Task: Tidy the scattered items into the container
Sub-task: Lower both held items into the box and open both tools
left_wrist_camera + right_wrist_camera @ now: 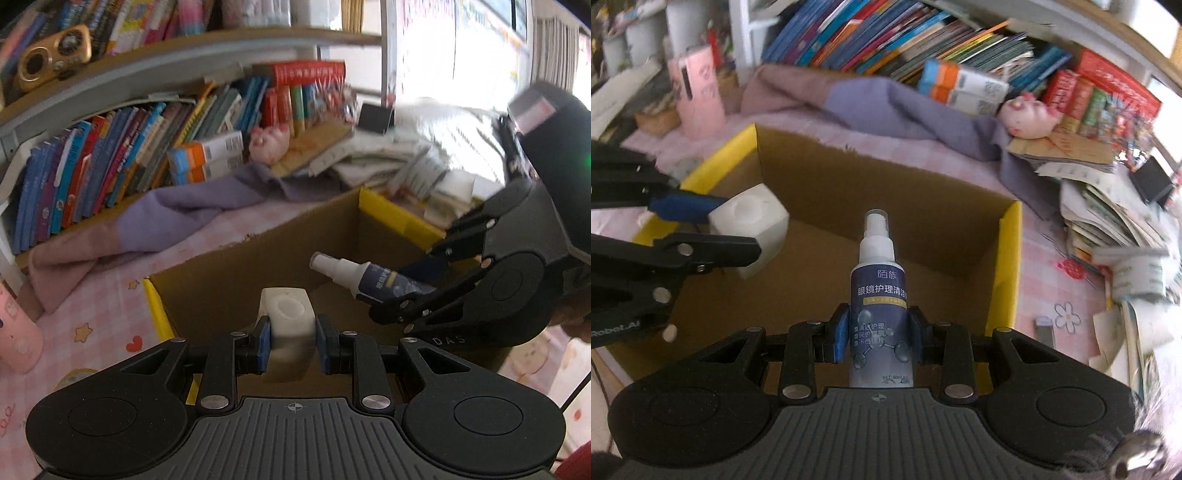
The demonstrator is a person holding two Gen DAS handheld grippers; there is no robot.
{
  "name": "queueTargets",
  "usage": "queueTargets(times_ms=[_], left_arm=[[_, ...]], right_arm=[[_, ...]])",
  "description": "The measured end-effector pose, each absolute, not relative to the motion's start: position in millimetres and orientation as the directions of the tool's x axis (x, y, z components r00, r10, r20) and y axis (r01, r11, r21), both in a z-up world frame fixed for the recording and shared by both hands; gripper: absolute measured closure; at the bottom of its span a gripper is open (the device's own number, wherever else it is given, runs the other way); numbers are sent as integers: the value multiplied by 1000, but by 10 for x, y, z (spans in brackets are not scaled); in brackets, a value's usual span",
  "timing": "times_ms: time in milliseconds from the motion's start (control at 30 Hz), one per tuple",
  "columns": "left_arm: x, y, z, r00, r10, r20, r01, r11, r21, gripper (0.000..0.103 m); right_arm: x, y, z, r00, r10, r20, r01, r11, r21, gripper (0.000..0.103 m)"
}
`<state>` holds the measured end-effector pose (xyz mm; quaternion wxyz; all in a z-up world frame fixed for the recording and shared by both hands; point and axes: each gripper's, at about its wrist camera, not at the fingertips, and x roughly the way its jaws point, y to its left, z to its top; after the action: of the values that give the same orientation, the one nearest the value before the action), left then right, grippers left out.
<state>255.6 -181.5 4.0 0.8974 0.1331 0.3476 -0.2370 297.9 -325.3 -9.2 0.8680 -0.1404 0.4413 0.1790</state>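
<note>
Mid-task view. The left gripper (291,343) was clamped on a white block (290,325), the right gripper (878,336) on a spray bottle (878,295) — both carried above the cardboard box (886,192), whose visible floor lay bare. Neither item had been deposited; release remained.

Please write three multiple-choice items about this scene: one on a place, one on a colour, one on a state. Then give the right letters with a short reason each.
1. Where is the spray bottle?
A. On the bookshelf
B. Above the open cardboard box
C. Under the purple cloth

2. What colour is the outside of the box walls?
A. Yellow
B. Red
C. Green

3. What is the left gripper doing?
A. Open, empty
B. Shut on nothing
C. Shut on the white block

Answers: B, the right gripper holds it over the box; A, yellow shows at the edges; C, both blue pads press the block.
</note>
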Motion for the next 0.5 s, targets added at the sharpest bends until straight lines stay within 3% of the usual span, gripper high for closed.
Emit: queueTargets(times_ms=[500], left_arm=[[2610, -1966, -158, 621, -254, -742, 476, 874, 100, 76]], right_arm=[[3086, -3197, -272, 477, 188, -859, -512, 853, -97, 72]])
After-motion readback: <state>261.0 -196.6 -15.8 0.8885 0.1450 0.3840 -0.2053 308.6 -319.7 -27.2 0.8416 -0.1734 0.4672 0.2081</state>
